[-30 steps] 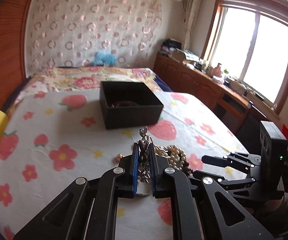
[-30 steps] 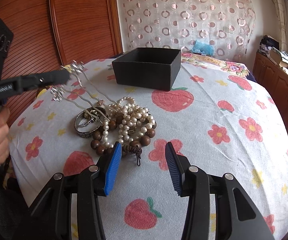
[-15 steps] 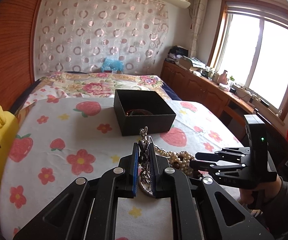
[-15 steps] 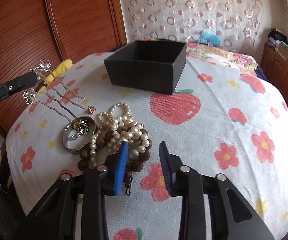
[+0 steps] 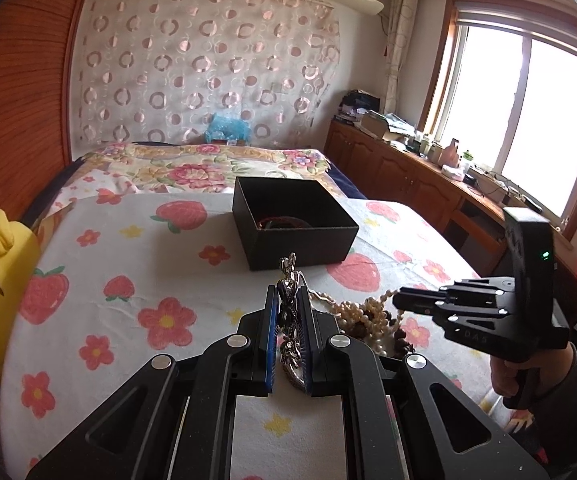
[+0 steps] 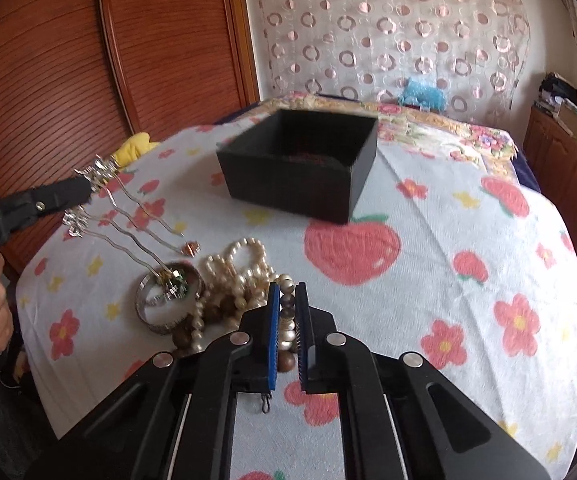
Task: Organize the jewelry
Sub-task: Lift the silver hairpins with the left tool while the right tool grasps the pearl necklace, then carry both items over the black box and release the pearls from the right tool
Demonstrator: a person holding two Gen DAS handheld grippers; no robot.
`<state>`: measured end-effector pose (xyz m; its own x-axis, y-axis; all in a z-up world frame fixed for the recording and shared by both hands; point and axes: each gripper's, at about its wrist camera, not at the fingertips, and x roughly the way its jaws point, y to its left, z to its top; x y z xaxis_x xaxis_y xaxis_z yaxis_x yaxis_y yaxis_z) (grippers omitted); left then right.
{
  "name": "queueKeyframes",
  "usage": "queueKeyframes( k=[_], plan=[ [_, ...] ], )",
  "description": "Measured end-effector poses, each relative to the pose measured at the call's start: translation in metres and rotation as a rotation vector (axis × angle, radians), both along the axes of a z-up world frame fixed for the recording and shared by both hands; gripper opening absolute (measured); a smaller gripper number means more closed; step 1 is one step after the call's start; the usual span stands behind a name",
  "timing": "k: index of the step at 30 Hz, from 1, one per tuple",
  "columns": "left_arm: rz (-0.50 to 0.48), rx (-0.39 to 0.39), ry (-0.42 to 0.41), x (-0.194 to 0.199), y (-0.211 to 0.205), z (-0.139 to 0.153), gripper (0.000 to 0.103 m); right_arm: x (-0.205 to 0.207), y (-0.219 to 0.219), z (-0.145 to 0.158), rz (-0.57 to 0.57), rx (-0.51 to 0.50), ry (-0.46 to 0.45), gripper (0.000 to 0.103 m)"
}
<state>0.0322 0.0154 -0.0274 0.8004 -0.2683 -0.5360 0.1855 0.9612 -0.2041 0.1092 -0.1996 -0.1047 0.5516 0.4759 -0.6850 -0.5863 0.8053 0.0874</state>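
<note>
Silver hairpins (image 6: 128,216) hang clamped by their ornate heads in the left gripper (image 5: 288,322), prongs trailing down toward a silver bangle (image 6: 168,300) on the strawberry-print cloth (image 6: 468,280). Just beside the bangle, the pearl strand (image 6: 244,268) lies heaped with dark wooden beads (image 6: 224,306), and the right gripper (image 6: 287,332) is pinched on one loop of pearls. Both pieces look lifted for stowing; the next move, by appearances, is carrying them up and over the rim of the open black box (image 6: 300,168), which stands beyond the pile.
</note>
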Motion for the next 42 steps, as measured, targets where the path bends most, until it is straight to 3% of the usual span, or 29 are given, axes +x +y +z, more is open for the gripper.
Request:
queueKeyframes(
  k=[22,42],
  plan=[
    [0.019,0.027,-0.068,0.029,0.003,0.031,0.008,0.015,0.001,0.133,0.015,0.047,-0.257,0.008],
    [0.02,0.064,-0.108,0.07,-0.009,0.052,0.008,0.07,0.018,0.207,-0.03,0.057,-0.365,0.008]
  ],
)
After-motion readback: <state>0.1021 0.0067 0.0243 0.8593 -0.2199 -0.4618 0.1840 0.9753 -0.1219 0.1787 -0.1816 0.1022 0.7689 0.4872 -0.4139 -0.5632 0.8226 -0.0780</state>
